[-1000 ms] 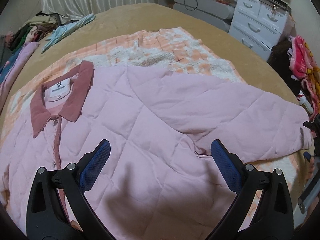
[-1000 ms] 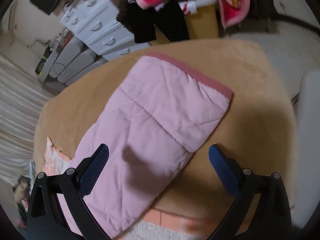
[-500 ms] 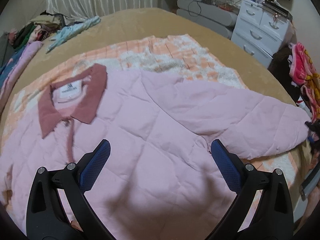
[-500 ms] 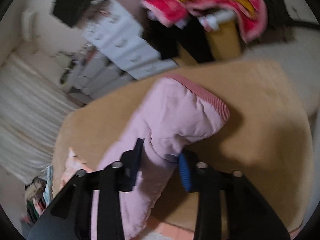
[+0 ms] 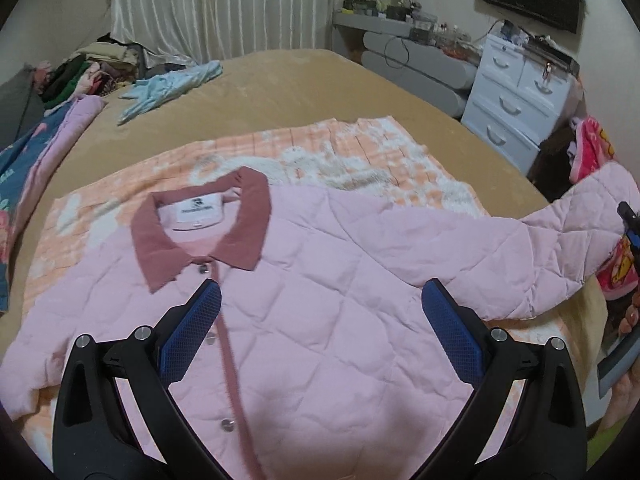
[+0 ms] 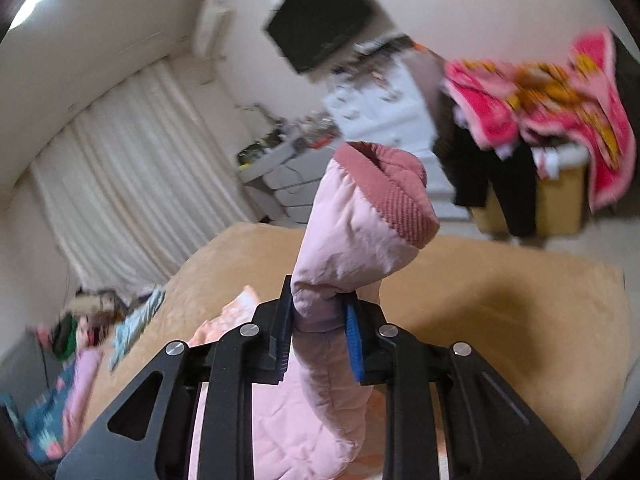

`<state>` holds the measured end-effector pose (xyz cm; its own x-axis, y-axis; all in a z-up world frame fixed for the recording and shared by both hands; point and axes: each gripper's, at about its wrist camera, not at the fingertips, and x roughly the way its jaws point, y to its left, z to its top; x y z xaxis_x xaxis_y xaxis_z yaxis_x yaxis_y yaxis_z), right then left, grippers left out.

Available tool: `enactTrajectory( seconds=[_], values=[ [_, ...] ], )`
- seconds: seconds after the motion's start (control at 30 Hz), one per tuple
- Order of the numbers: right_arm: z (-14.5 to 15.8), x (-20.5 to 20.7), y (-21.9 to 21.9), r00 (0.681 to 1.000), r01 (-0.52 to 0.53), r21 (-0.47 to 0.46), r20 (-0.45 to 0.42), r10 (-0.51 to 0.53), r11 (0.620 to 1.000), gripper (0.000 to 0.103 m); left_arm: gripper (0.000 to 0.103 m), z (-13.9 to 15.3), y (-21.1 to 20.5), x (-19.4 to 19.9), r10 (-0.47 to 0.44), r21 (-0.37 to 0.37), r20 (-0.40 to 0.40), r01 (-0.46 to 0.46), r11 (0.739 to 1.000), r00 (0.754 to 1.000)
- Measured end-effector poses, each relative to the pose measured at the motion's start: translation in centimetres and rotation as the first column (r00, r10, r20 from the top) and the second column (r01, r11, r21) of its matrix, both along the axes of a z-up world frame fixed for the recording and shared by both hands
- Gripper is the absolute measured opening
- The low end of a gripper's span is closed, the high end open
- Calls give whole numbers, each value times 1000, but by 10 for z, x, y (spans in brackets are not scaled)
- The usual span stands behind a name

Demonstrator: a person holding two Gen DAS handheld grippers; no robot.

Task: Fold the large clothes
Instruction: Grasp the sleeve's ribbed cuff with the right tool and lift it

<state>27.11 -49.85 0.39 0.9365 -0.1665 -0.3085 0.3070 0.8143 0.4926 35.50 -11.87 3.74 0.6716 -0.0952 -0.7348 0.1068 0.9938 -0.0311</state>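
Your right tongs (image 6: 320,332) are squeezing tighter on the pink quilted jacket's sleeve (image 6: 352,236), lifted above the tan bed (image 6: 500,280). Your left tongs (image 5: 320,332) are spread wide and empty. Lay the sleeve flat across the jacket's chest (image 5: 320,280).

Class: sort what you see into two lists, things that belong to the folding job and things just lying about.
Job:
pink quilted jacket
its sleeve
right gripper, closing on the sleeve
left gripper, open

Lying about:
light blue garment
clothes pile
white drawers

Pale pink quilted jacket (image 5: 320,300); rose collar (image 5: 200,228); tan bedspread (image 5: 300,84)
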Motion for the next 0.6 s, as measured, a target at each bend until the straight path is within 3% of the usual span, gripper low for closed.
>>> enactTrajectory(
  seconds=[0.23, 0.6],
  values=[
    [42, -10, 53, 996, -70, -114, 47, 76, 991, 18, 94, 27, 31, -17, 10, 41, 33, -12, 999, 999],
    [77, -2, 140, 975, -216, -239, -3, 222, 947, 17, 94, 54, 66, -39, 27, 23, 47, -28, 999, 999]
  ],
)
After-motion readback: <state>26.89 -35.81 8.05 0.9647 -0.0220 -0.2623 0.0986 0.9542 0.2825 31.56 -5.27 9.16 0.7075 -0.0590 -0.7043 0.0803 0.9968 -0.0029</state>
